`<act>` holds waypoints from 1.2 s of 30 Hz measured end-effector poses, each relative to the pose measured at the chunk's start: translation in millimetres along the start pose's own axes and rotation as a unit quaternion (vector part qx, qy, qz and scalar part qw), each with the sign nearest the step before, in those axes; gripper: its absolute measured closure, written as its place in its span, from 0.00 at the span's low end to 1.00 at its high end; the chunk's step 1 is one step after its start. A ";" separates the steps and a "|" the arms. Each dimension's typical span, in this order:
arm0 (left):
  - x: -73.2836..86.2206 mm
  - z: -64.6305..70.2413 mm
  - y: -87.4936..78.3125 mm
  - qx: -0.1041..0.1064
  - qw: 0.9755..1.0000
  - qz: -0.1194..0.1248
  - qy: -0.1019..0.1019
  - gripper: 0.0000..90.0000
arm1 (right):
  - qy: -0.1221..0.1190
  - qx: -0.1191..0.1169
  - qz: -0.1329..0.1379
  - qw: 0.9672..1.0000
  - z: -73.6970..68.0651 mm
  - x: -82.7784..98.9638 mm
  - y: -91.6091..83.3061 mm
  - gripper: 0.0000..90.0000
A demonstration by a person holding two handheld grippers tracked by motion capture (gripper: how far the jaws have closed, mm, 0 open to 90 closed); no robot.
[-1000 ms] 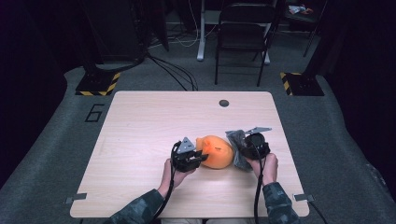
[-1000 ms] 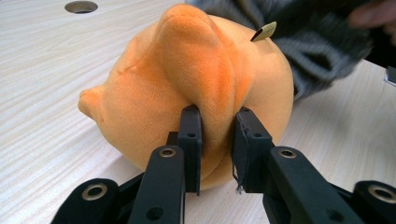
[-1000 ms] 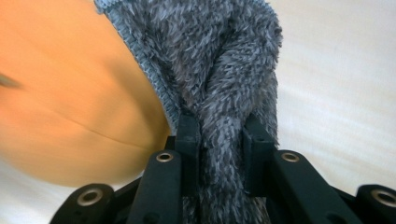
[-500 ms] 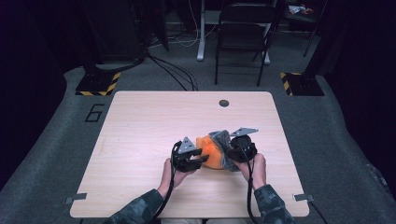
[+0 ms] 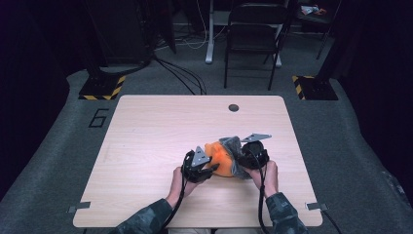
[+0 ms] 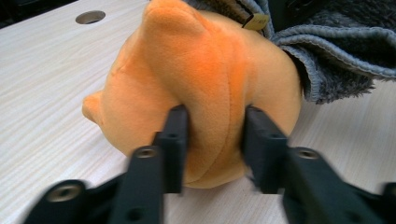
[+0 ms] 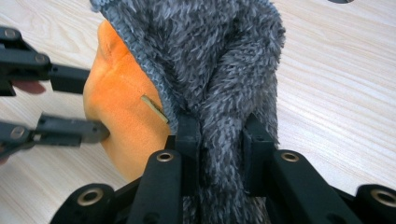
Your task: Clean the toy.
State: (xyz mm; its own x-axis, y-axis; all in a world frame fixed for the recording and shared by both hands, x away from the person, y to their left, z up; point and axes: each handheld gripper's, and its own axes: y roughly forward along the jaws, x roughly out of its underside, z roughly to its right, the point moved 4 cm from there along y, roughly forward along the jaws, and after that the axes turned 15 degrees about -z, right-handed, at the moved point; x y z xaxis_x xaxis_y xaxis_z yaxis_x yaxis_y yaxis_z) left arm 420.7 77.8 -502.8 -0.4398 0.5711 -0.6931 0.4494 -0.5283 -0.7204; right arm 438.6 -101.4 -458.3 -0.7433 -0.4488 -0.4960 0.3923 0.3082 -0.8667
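An orange plush toy point(image 5: 220, 160) lies on the wooden table point(image 5: 146, 131) between both hands. My left gripper point(image 6: 215, 135) is shut on the toy's near side, its pads sunk into the orange fabric point(image 6: 201, 70); its jaws have just been closing with the plush between them. A grey fuzzy knit cloth point(image 7: 210, 56) drapes over the toy's right side. My right gripper point(image 7: 219, 140) is shut on a bunched fold of that cloth. In the right gripper view the plush point(image 7: 121, 102) peeks out from under the cloth, with the left gripper point(image 7: 95, 105) at its far side.
A round cable hole point(image 5: 234, 107) sits near the table's far edge. Behind the table stands a folding chair point(image 5: 255, 29) among floor cables. A painted 6 point(image 5: 99, 117) marks the carpet at the left. Bare tabletop lies to the left and front.
The right hand has moved left with the grey cloth, bringing it over the right side of the orange plush. The left hand has kept its place on the toy.
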 end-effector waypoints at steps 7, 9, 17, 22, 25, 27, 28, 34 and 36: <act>-4.0 -1.1 -8.2 0.013 1.000 0.004 -0.019 0.87 | 0.002 0.003 0.009 1.000 -2.8 -3.3 -11.5 0.81; -5.4 -2.0 -10.7 0.018 0.999 0.003 -0.028 0.87 | 0.000 0.005 0.017 1.000 -4.5 -5.0 -17.2 0.81; -8.7 3.5 -14.1 0.039 0.998 0.007 -0.047 0.87 | -0.029 -0.004 0.046 0.998 -21.9 -12.5 -32.2 0.81; -7.4 3.9 -12.1 0.044 0.998 -0.001 -0.039 0.87 | -0.050 0.004 0.039 0.998 -40.0 -14.3 -20.0 0.81; -7.1 3.3 -11.0 0.044 0.998 0.001 -0.042 0.86 | -0.048 0.016 0.032 0.998 -36.7 -13.2 -17.7 0.81; -6.1 2.6 -9.7 0.044 0.998 0.000 -0.040 0.86 | -0.041 0.018 0.027 0.999 -29.6 -10.7 -15.3 0.81; -5.8 2.2 -9.4 0.044 0.998 0.000 -0.042 0.86 | -0.037 0.021 0.026 0.999 -27.1 -10.0 -14.3 0.81; -4.7 -1.2 -8.3 0.045 0.998 0.000 -0.043 0.86 | -0.012 0.028 0.009 0.999 -5.5 -2.9 -6.8 0.81; -4.5 -1.1 -7.8 0.045 0.998 0.000 -0.044 0.86 | 0.000 0.022 0.003 1.000 1.9 0.1 -3.3 0.81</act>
State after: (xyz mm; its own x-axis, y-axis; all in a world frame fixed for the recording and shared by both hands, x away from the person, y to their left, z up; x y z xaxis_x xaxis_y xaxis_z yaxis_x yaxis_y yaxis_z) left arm 420.0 80.0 -494.1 -0.5080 0.5156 -0.6900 0.3797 -0.5850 -0.7167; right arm 438.3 -104.0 -455.6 -0.7407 -0.4469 -0.5017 0.4202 0.2745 -0.8649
